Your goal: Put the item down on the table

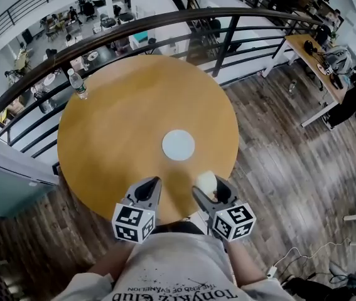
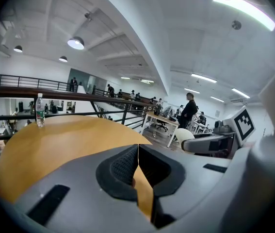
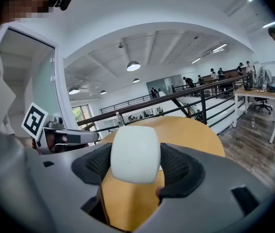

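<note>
Looking steeply down from the head view, I see a round wooden table filling the middle of the picture. It stands on a mezzanine with dark plank flooring. A curved dark railing runs just behind the table, with an open office floor far below it.

At the near edge of the table I hold two grey grippers, each carrying a cube with black-and-white square markers. The left gripper hangs over the near rim. In the left gripper view its jaws are pressed together with nothing between them. The right gripper sits just beside it, also over the near rim.

A flat white disc lies on the table a little beyond the grippers, apart from both. A clear water bottle stands upright near the far left edge, close to the railing.

The smallest thing is the item, a smooth, rounded, off-white piece. The right gripper's ribbed pads are clamped on its two sides. It is held above the tabletop near the front edge. I cannot tell how far clear of the wood it is.

I judge that the carry is done and the set-down has not begun. The next move calls for lowering the right gripper until the item rests on bare wood, short of the disc. Then the jaws should part gently, since so rounded a piece may roll toward the near rim.
</note>
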{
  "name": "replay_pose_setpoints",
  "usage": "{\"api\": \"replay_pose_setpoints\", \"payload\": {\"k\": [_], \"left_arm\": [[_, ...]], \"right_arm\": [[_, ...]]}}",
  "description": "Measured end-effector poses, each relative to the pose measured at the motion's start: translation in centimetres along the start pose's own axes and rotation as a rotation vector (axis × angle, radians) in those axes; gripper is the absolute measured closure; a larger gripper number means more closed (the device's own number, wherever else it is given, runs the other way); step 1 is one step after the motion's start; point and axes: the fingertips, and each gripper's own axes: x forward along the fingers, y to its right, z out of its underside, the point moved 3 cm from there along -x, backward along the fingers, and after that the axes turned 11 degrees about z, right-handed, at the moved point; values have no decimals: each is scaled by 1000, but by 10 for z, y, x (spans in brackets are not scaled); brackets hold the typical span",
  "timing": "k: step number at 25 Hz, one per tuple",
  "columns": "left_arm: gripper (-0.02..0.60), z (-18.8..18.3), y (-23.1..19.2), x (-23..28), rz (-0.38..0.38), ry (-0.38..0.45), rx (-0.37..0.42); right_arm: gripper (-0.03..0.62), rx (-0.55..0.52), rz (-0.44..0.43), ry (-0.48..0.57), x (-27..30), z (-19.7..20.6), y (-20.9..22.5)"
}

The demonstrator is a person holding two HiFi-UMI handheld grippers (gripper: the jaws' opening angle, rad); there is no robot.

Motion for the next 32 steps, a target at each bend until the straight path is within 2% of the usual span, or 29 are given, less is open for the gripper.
{"api": "replay_pose_setpoints", "payload": {"k": [17, 32], "left_arm": [[558, -14, -17, 49, -28, -22, -7], [557, -13, -51, 85, -29, -54, -21]], "right_arm": [[283, -89, -40, -38, 39, -25, 34], [283, -108, -59, -109, 102, -16, 51]]}}
